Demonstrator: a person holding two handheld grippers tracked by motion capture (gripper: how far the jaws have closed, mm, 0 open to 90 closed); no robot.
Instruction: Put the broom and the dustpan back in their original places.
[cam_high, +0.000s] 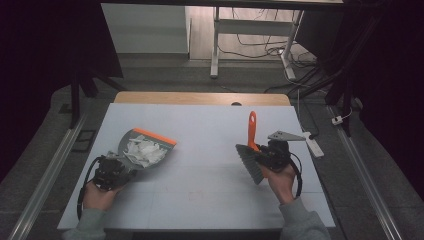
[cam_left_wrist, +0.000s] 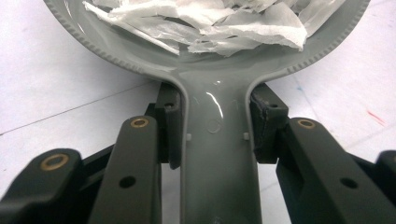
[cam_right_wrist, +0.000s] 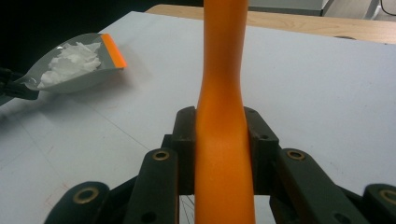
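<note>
On the table's left, our left gripper (cam_high: 121, 167) clamps the grey plastic dustpan (cam_high: 145, 148) full of white paper scraps (cam_high: 144, 150). Well to its right, our right gripper (cam_high: 264, 155) clenches the orange-handled brush (cam_high: 252, 131), handle pointing far.

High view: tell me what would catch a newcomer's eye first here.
The orange-handled brush stands out at the table's right, clamped by the right gripper with its grey bristles toward the middle. At the left, the left gripper holds a grey dustpan full of white paper scraps.

High view above table (cam_high: 200, 190) looking forward-down, gripper views close along jaws, both showing dustpan (cam_right_wrist: 74, 65)
</note>
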